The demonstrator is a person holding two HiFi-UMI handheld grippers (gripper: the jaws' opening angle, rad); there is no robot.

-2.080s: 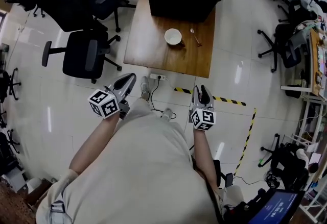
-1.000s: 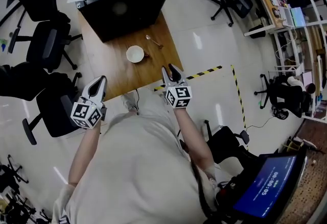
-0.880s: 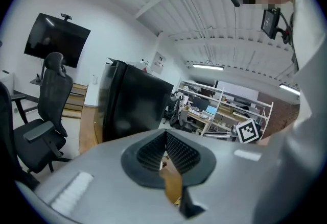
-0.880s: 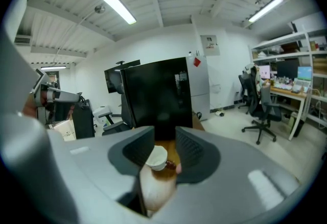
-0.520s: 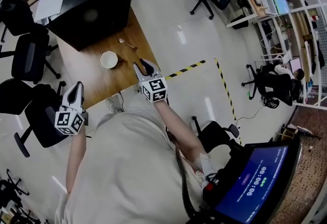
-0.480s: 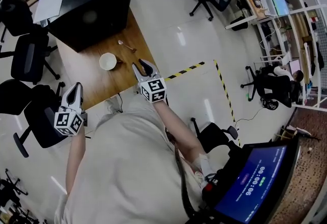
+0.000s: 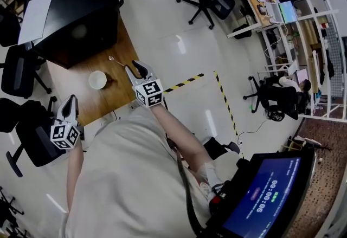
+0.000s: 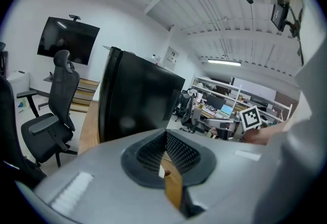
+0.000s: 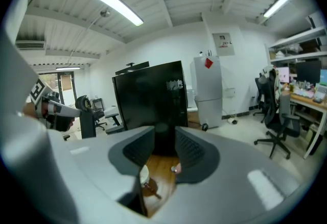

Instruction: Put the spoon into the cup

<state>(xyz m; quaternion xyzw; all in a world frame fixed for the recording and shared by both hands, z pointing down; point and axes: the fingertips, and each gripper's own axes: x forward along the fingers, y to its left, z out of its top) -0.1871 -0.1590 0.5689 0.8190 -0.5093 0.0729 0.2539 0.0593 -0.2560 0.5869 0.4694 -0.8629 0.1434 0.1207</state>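
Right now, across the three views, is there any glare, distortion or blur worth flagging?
Head view: strong fisheye bending, glare on the floor, cup and spoon tiny but sharp. Left gripper view: the left gripper fills the lower half, softly blurred. Right gripper view: ceiling lights blown out, corners dark.

Warm wood, black cabinet, pale floor

A white round cup [image 7: 98,79] and a silver metal spoon [image 7: 116,62], at the cup's one o'clock, lie on a brown wooden tabletop [image 7: 70,90] with a black cabinet [image 7: 76,9]. The grey left gripper [image 7: 69,100] and grey right gripper [image 7: 134,66] carry cubes of black-and-white square markers. Yellow-and-black striped tape [image 7: 184,82] crosses the glossy white floor [image 7: 162,25].
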